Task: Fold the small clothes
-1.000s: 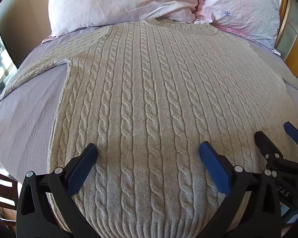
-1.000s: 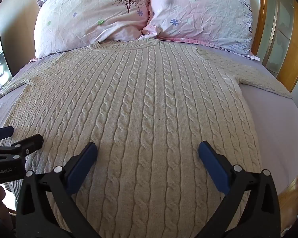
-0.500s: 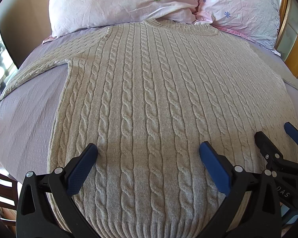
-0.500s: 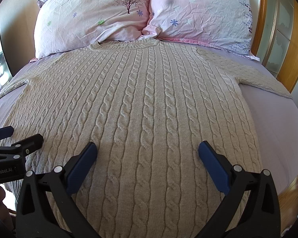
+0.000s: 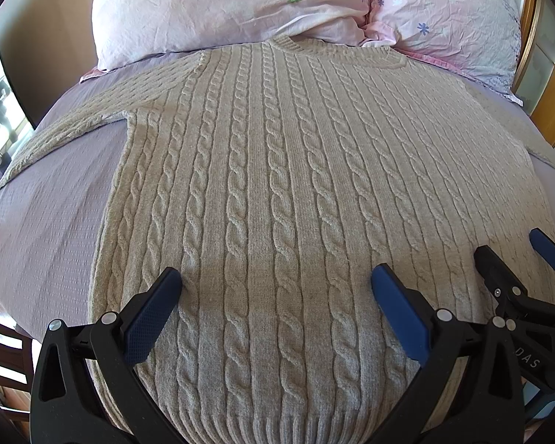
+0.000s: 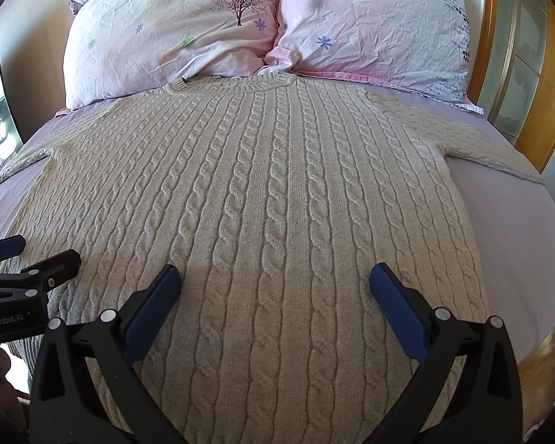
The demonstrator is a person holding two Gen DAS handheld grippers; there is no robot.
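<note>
A beige cable-knit sweater [image 5: 277, 185] lies flat and face up on the bed, neck toward the pillows, both sleeves spread out to the sides; it also shows in the right wrist view [image 6: 277, 203]. My left gripper [image 5: 275, 285] is open and empty, hovering over the hem area, left of centre. My right gripper [image 6: 275, 281] is open and empty over the hem area, right of centre. Each gripper shows at the edge of the other's view: the right gripper [image 5: 514, 259] and the left gripper [image 6: 37, 255].
The lilac bedsheet [image 5: 48, 222] shows on both sides of the sweater [image 6: 518, 240]. Two pink floral pillows [image 6: 174, 37] [image 6: 370, 29] lean at the head. A wooden headboard [image 6: 547, 85] stands at the right. The bed's front edge is just below the hem.
</note>
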